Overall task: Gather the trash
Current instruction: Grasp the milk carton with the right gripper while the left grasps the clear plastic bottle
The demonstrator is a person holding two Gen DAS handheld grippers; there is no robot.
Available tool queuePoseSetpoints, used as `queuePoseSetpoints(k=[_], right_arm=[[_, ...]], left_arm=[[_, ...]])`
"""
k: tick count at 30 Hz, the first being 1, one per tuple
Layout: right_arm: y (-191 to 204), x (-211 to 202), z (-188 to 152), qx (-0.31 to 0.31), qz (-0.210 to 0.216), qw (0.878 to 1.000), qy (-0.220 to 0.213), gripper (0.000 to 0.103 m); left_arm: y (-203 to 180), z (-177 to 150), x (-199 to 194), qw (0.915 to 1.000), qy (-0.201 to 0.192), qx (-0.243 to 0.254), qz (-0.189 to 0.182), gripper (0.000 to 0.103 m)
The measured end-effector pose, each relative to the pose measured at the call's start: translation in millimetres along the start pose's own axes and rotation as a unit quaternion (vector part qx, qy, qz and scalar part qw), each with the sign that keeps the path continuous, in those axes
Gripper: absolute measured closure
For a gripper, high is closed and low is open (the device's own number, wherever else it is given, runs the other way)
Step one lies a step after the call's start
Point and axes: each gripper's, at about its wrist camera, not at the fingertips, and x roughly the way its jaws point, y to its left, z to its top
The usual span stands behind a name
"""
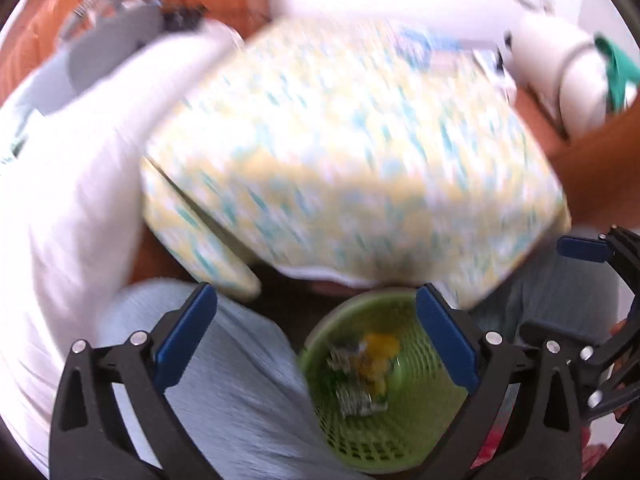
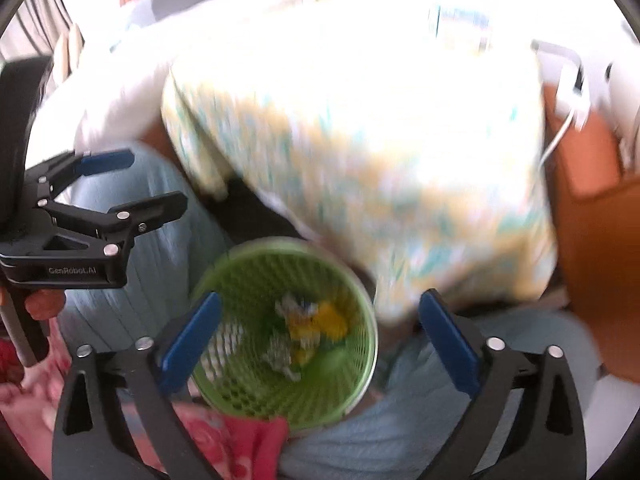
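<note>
Bin: round green plastic mesh basket (image 2: 288,332) stood near, between the knees, below a flowered cloth | Trash: yellow and silver crumpled wrappers (image 2: 308,328) lay inside | Left claw (image 1: 316,344) wide open, empty | Right claw (image 2: 320,340) wide open, empty, likely after dropping trash in.

Patterned tablecloth (image 1: 340,140) over table, papers (image 1: 424,40)

One basket (image 2: 362,368), perhaps three scraps (image 2: 308,326)

Green mesh basket (image 2: 320,400) holds yellow-and-white trash (image 2: 308,328); cloth (image 2: 360,160) speckled yellow-teal.
</note>
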Motion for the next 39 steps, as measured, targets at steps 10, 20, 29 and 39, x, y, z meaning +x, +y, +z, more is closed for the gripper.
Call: queuePoseSetpoints(k=[10,20,29,39], right_arm=[[-22,-28,83,0.042,-0.042,0.996,-0.069,0.003],[-85,1,177,0.095,-0.075,0.991,-0.054,0.003],[-134,74,249,0.096,-0.118,0.988,0.024,0.003],[-156,115,267,0.103,-0.124,0.985,0.060,0.003]], left_arm=[[29,67,-22,0.9963,-0.081,-0.011,0.026,0.008],[21,126,1,0.9956,-0.093,-0.006,-0.004,0.008],[14,147,38,0.9969,-0.076,0.020,-0.004,0.008],[10,161,58,0.9968,-0.065,0.047,0.003,0.008]])
